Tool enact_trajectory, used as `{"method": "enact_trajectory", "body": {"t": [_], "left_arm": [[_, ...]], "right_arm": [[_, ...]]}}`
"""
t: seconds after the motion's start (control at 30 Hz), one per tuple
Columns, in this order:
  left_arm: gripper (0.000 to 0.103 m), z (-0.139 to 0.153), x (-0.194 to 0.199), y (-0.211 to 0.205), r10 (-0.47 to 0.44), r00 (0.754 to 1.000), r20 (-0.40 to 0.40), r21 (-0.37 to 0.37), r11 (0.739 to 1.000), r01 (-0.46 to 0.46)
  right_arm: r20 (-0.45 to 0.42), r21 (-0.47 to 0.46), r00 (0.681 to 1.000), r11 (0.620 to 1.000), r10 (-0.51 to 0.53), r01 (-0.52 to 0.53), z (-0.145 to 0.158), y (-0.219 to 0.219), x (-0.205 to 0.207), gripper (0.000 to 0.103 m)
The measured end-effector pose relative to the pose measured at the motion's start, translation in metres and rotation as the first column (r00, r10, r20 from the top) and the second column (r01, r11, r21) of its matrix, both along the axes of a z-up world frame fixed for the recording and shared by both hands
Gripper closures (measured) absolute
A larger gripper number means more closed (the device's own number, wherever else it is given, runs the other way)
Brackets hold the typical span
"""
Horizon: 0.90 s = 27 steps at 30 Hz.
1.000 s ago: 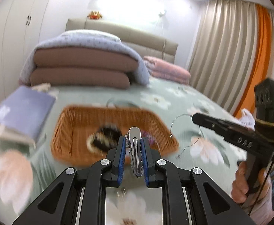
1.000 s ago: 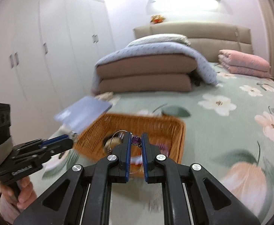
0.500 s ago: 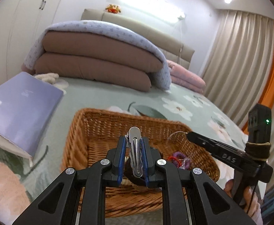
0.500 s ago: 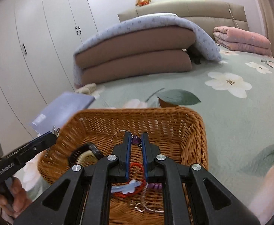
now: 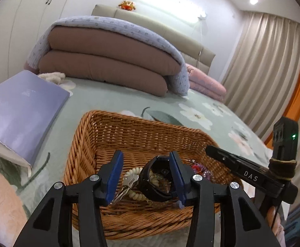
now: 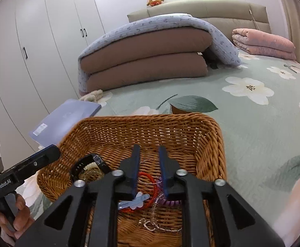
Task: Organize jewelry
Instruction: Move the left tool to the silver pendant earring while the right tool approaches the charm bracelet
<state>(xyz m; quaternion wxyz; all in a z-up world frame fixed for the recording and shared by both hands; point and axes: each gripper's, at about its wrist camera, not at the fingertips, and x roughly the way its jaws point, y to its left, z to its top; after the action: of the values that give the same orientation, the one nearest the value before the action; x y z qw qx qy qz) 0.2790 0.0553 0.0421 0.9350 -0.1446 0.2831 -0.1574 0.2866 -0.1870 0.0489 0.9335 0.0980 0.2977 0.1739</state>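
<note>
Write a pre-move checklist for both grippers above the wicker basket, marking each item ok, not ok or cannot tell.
1. Left gripper has let go: ok; its fingers have just been opening, nothing gripped between them.
2. Silver clip lies inside the wicker basket: ok.
3. Right gripper has let go: ok; its fingers have just been opening, pressing on nothing.
4. Wire hoop clear of the right fingers: cannot tell; it shows between them.
5. Basket rests on the bedspread: ok.
</note>
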Motion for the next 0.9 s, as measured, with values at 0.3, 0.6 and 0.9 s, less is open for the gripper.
{"method": "enact_trajectory", "body": {"t": [0.3,0.6,0.9], "left_arm": [[0.055,0.014,-0.033,0.0,0.018,0.998,0.057,-0.001,1.0,-0.018],[0.055,0.011,-0.09,-0.013,-0.044,0.999,0.002,-0.011,0.999,0.044],[0.056,-0.033,-0.121,-0.041,-0.11,0.987,-0.115,0.098,0.988,0.121]], "right_arm": [[0.058,0.04,0.998,0.999,-0.012,0.01,0.02,-0.016,-0.046,0.068],[0.05,-0.052,0.998,0.997,-0.05,0.053,0.021,-0.062,-0.138,0.061],[-0.117,0.016,0.993,0.999,-0.027,0.029,-0.033,-0.1,-0.149,0.053]]}}
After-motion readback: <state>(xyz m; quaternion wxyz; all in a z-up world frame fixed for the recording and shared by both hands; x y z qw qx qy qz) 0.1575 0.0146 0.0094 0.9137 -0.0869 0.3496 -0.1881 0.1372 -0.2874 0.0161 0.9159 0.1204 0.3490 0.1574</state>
